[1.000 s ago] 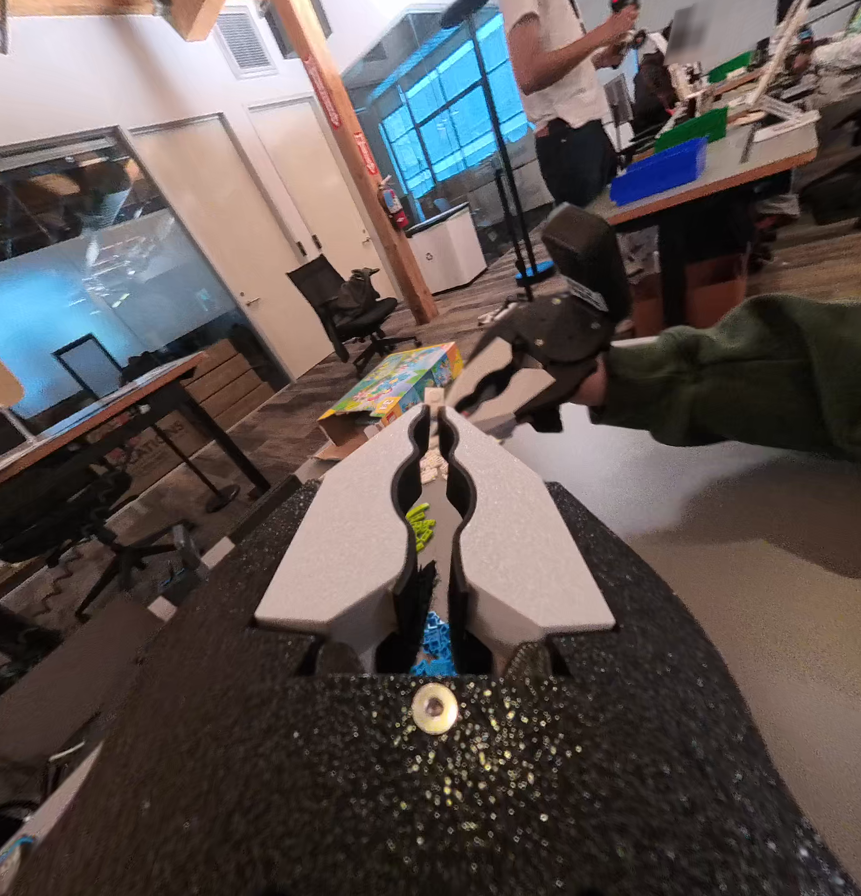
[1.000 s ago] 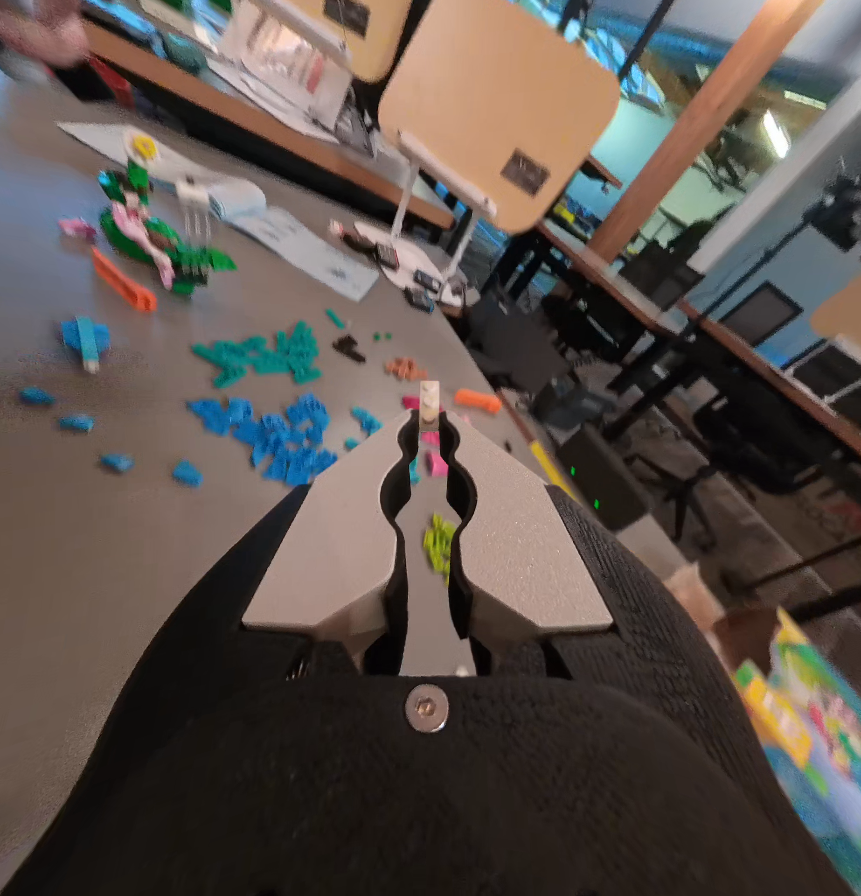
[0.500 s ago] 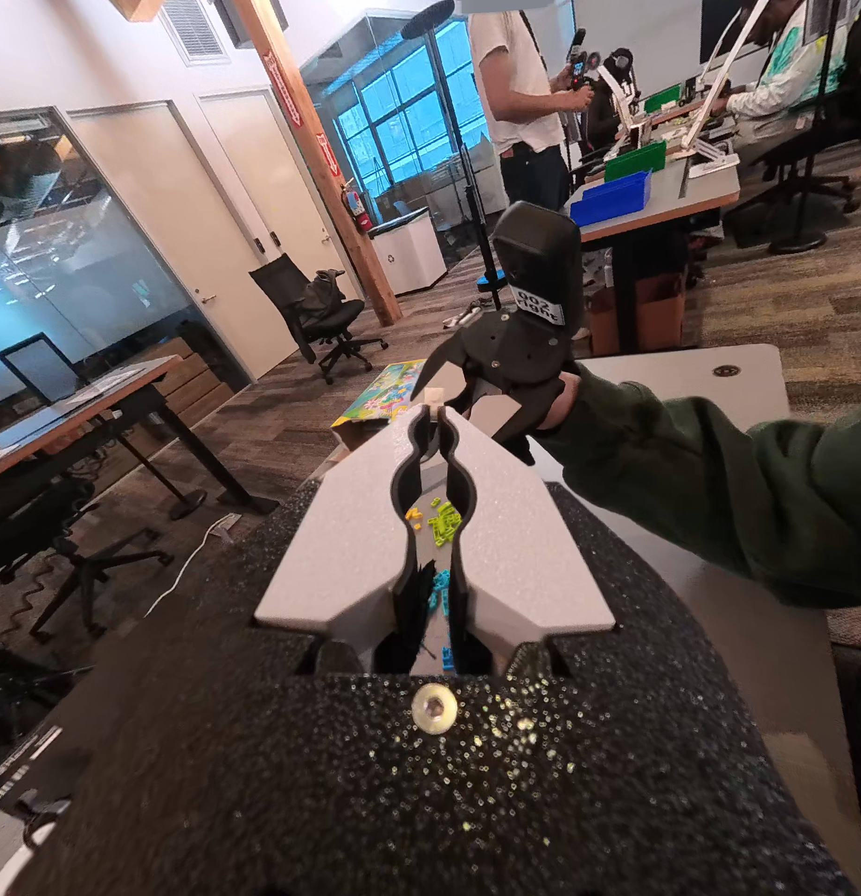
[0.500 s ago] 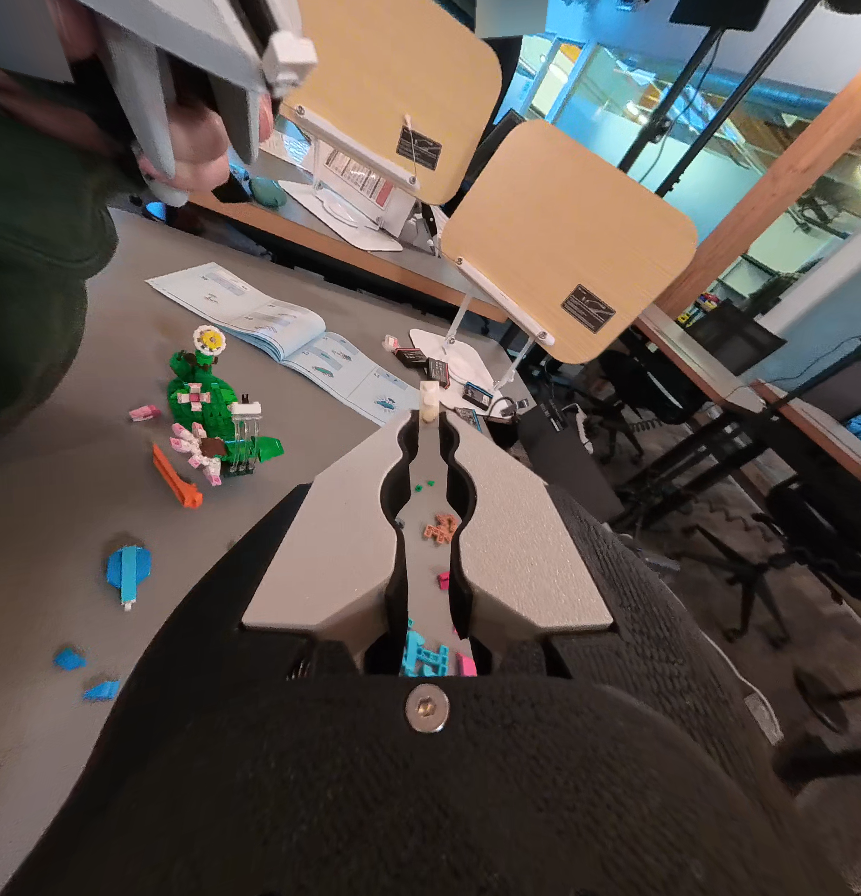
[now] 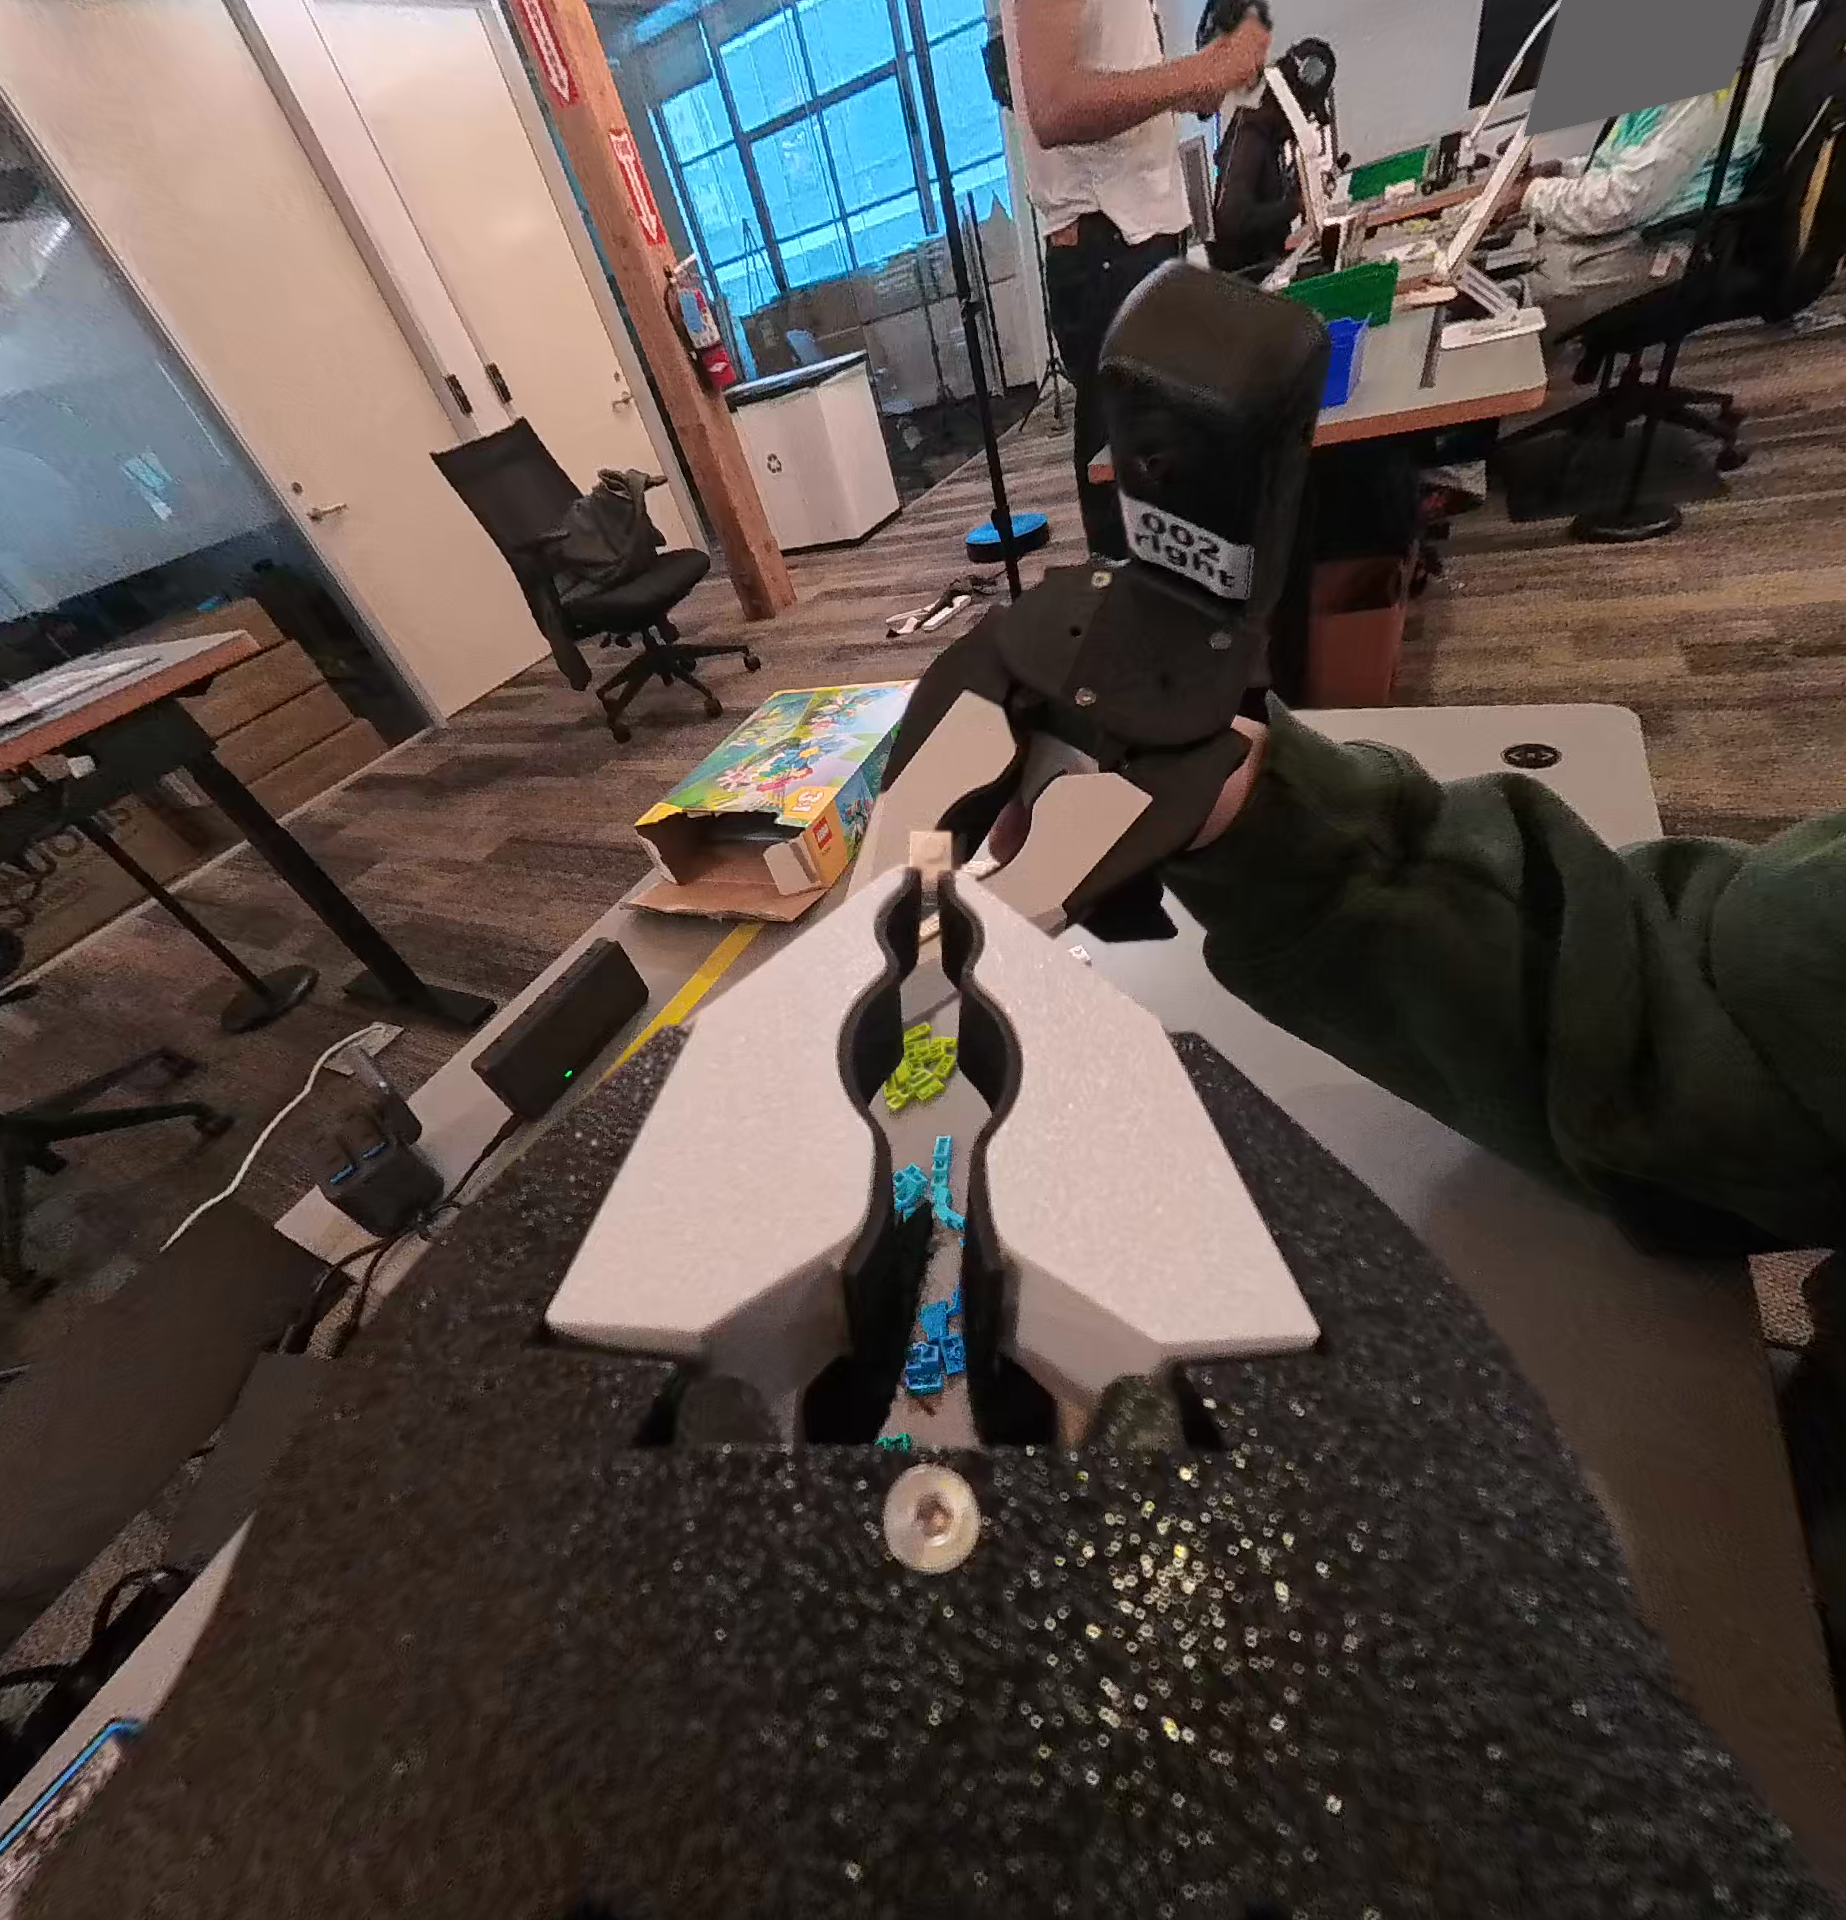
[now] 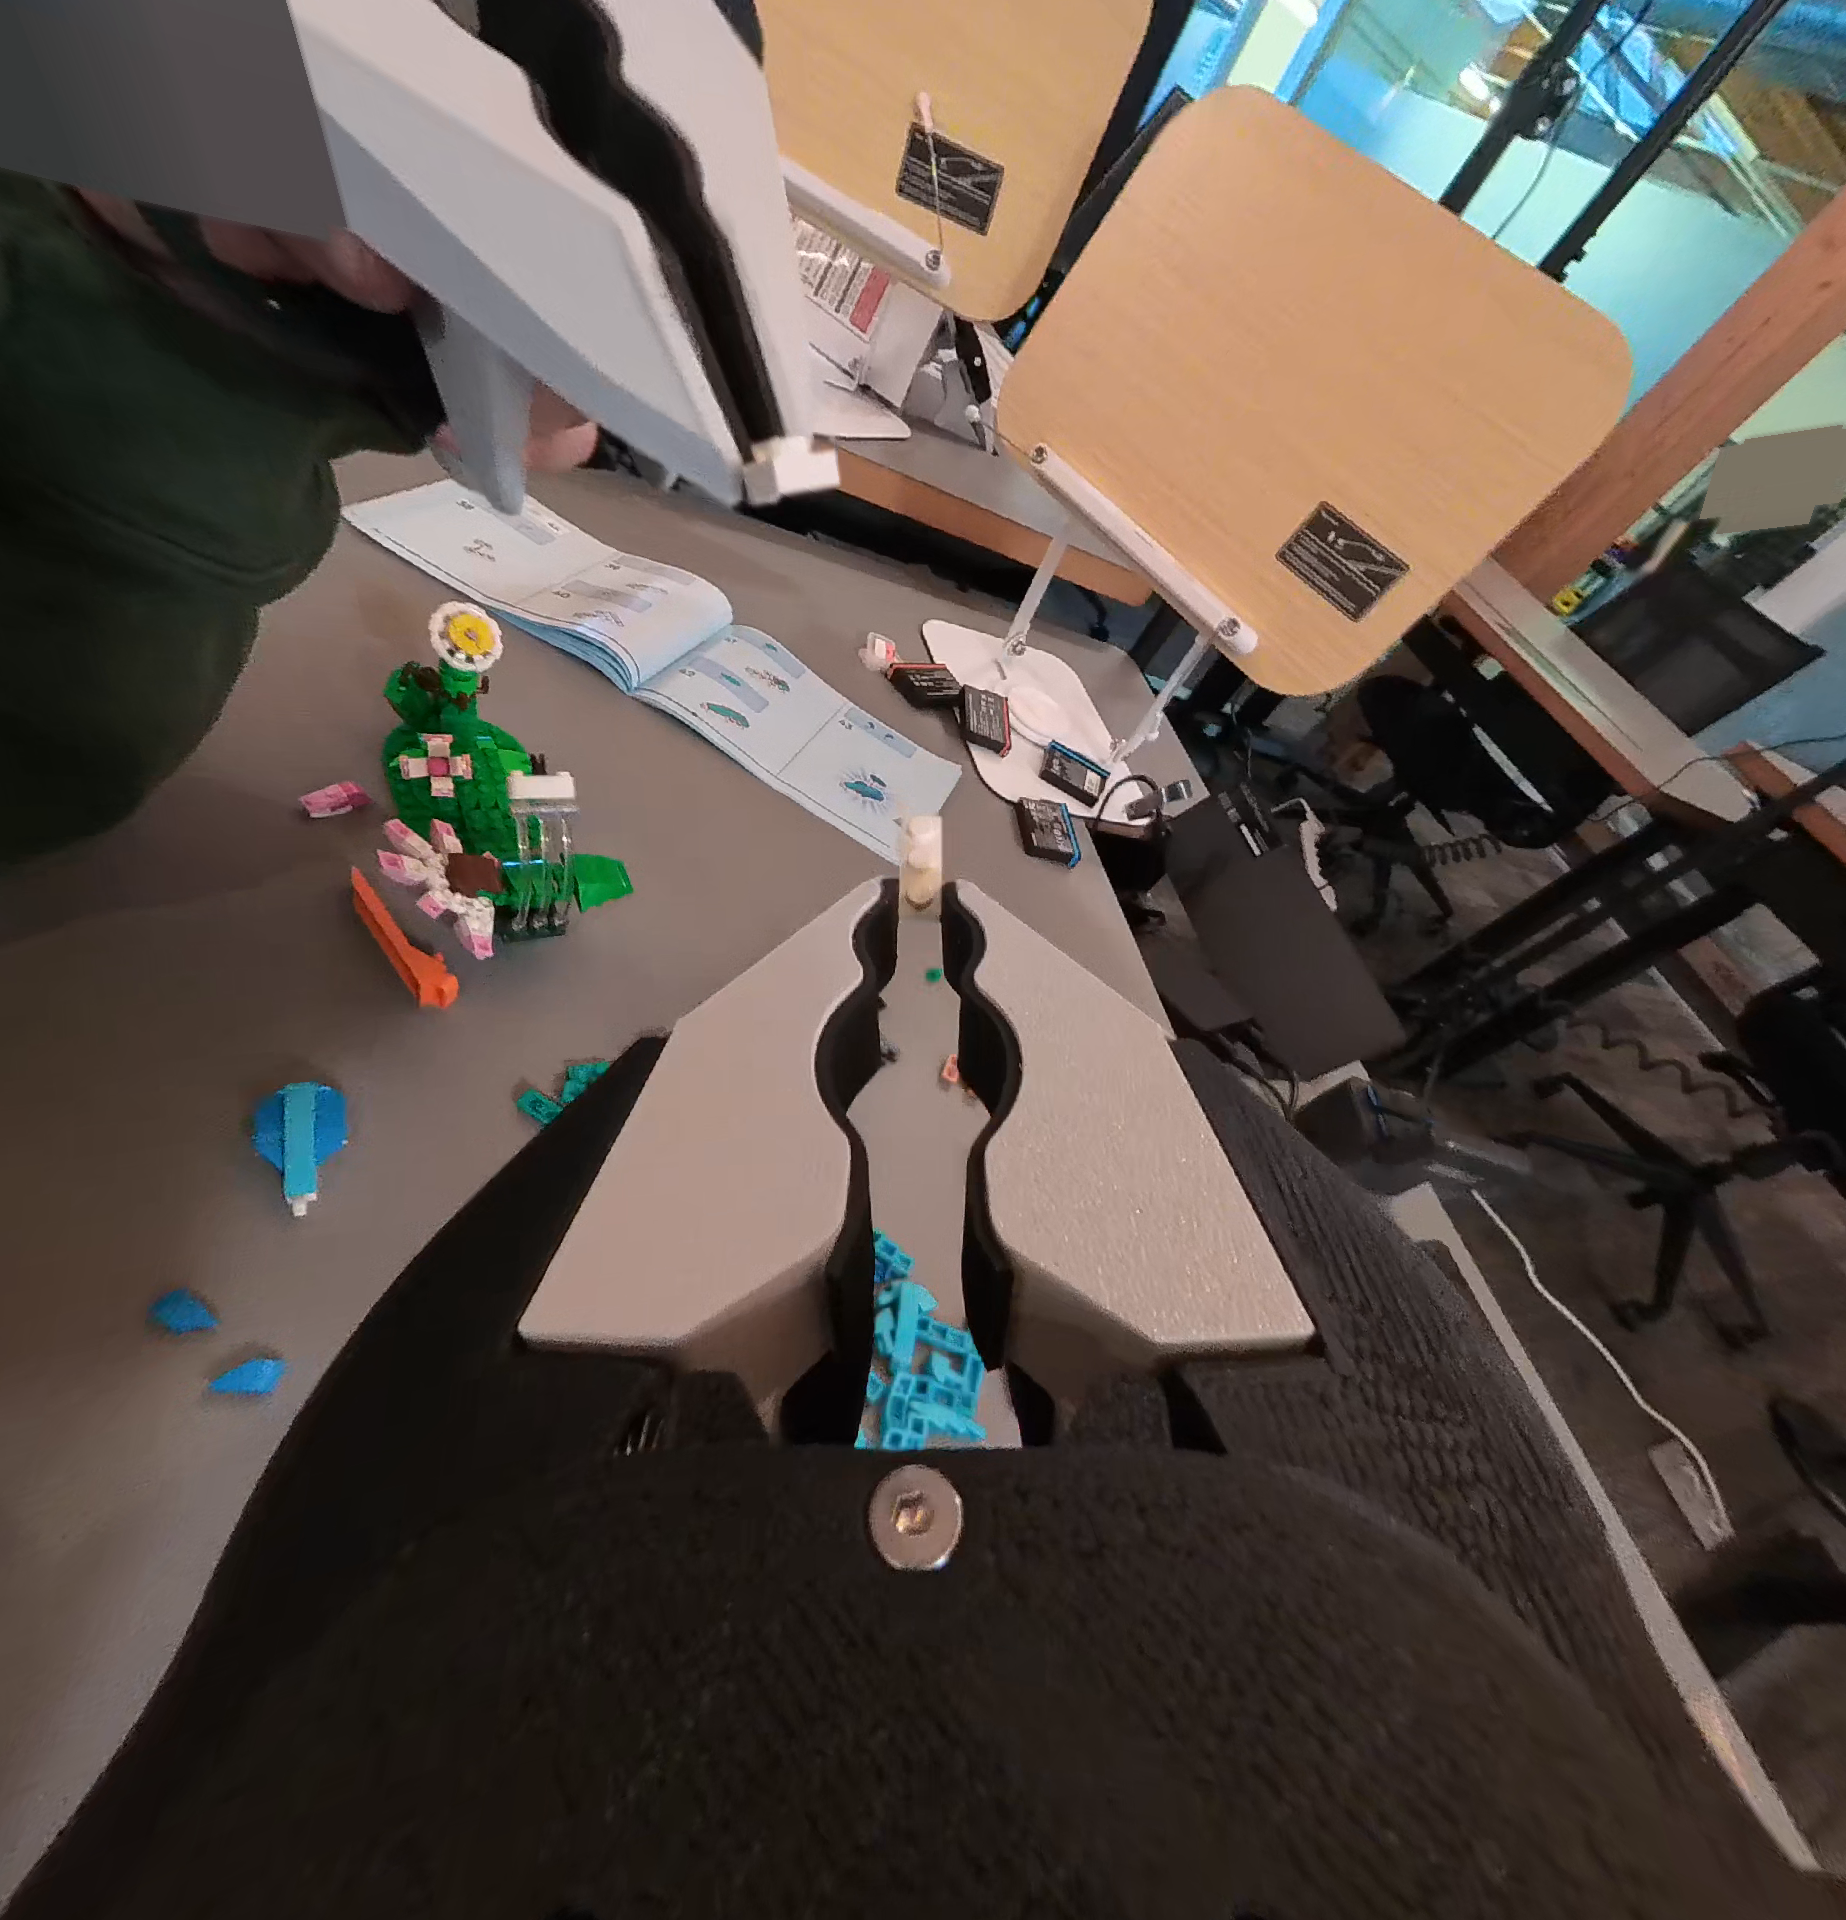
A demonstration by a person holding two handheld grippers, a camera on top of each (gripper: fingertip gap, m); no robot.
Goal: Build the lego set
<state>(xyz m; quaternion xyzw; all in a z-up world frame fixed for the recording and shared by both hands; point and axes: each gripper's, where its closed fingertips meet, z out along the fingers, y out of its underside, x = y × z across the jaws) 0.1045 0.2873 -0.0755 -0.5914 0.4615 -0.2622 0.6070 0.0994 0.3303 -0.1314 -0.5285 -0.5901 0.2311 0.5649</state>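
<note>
My left gripper (image 5: 931,885) is shut on a small white Lego piece (image 5: 931,852) held in the air above the grey table. My right gripper (image 6: 919,896) is shut on a small cream-white piece (image 6: 919,847). The two grippers face each other, tips close but apart. The right gripper's black body (image 5: 1147,665) shows just beyond the left's tips. The left gripper's fingers (image 6: 545,229) show at upper left with the white piece (image 6: 791,473). A green plant build with flowers (image 6: 462,790) stands on the table (image 6: 119,1091).
An open instruction booklet (image 6: 670,665), an orange separator tool (image 6: 399,951), a blue part (image 6: 301,1132) and loose blue, teal and lime pieces (image 5: 919,1070) lie on the table. The Lego box (image 5: 784,774) sits at the far edge. Wooden boards on stands (image 6: 1303,384) and batteries stand behind. My hands' fingertips stand some 7 centimeters from each other.
The two grippers have drawn closer together. The left gripper with its white piece now looms larger and lower in the right wrist view. Both stay shut on their pieces.
</note>
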